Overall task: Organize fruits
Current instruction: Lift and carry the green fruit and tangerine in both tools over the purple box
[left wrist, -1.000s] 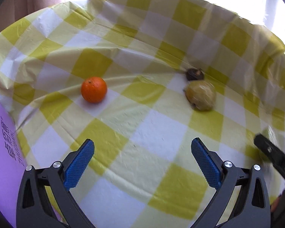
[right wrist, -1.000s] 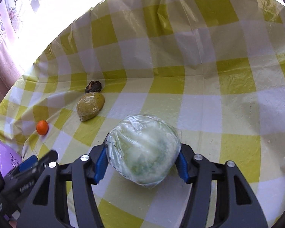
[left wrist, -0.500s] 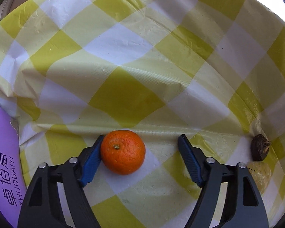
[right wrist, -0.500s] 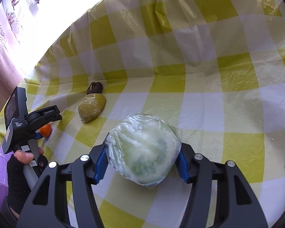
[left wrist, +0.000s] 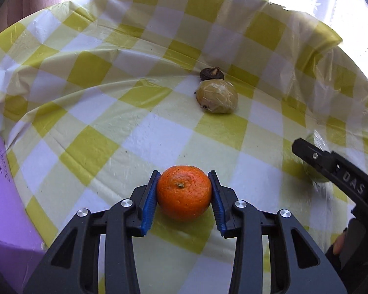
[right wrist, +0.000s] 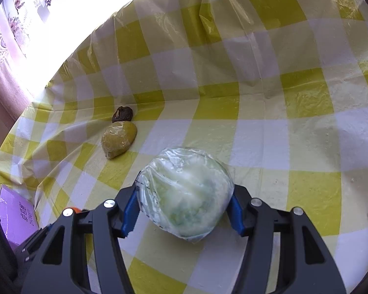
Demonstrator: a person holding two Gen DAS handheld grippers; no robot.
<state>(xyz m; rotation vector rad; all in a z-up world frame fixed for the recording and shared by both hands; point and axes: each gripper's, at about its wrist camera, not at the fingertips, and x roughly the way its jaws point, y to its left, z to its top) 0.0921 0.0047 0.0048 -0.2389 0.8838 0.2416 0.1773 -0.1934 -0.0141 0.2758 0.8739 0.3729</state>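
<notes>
Both tongs loaded now: left gripper (left wrist: 184, 197) just closing onto the orange (left wrist: 184, 196), right gripper (right wrist: 184, 208) gripping the wrapped melon (right wrist: 185, 193), so carrying's next.

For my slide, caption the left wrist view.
Left gripper closing on an orange above the checked tablecloth.
</notes>
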